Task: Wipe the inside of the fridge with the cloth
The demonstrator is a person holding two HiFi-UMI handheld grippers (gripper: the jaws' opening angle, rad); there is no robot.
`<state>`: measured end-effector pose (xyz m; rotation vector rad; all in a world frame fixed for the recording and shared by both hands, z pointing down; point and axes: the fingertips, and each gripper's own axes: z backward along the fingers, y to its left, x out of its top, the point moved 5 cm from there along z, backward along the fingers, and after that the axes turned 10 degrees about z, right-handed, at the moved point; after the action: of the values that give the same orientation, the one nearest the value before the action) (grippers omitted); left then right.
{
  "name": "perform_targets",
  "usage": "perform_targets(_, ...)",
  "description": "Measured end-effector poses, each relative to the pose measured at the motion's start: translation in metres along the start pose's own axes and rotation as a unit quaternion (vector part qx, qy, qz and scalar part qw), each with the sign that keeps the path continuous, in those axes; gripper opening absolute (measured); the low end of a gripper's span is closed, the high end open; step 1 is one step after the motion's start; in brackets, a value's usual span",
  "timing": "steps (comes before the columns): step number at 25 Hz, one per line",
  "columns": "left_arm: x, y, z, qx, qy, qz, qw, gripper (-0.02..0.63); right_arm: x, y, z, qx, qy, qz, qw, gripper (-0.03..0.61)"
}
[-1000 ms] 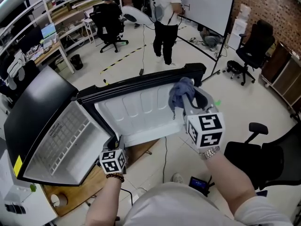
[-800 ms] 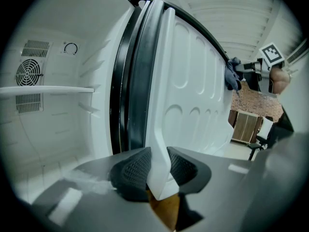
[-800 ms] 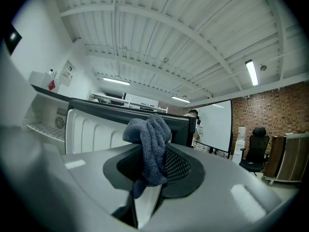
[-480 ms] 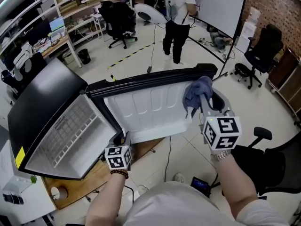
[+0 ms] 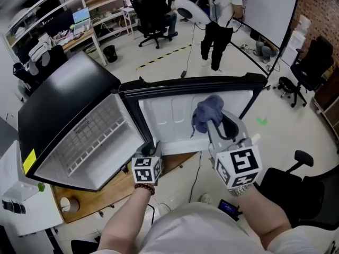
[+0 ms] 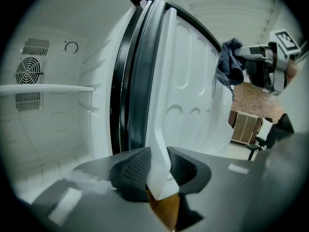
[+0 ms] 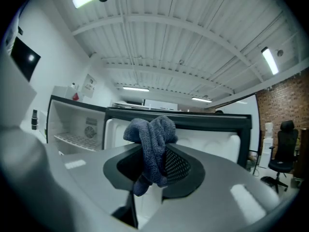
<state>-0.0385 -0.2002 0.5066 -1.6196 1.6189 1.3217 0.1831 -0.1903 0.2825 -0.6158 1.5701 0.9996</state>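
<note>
A small black fridge stands with its door swung wide, and the white inner lining faces me. My left gripper is shut on the door's lower white edge, which runs up between its pads. My right gripper is shut on a bunched blue-grey cloth held against the middle of the door's inner face. The cloth sticks up between that gripper's jaws. From the left gripper view the cloth hangs near the door lining. The fridge's cavity holds a wire shelf.
The fridge sits on a wooden board. Office chairs stand on the right, and a dark device lies on the floor near my feet. Two people and desks are far behind the door, and a cable crosses the floor.
My right gripper has carried the cloth leftward along the door's inner face, from near its right end to about the middle. The left gripper has stayed on the door's edge.
</note>
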Motion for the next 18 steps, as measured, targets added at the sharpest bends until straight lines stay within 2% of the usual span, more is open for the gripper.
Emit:
perform_targets(4,-0.001,0.0,0.001,-0.008,0.001,0.003,1.0,0.106,0.006,0.069,-0.029,0.086,-0.009,0.018,0.996,0.098)
perform_targets(9,-0.002,-0.005,-0.001,-0.019,0.004,0.002,0.9998,0.107,0.007,0.119,-0.06,0.145,0.001,0.012,0.989,0.099)
perform_targets(13,-0.008,-0.001,0.004,-0.023,0.011,-0.004,0.9997,0.107,0.003,0.145,-0.075,0.155,0.01,0.019,0.988,0.099)
perform_targets(18,-0.01,0.001,0.004,-0.023,0.015,-0.004,0.9996,0.107,-0.002,0.154,-0.085,0.142,0.017,0.028,0.989,0.099)
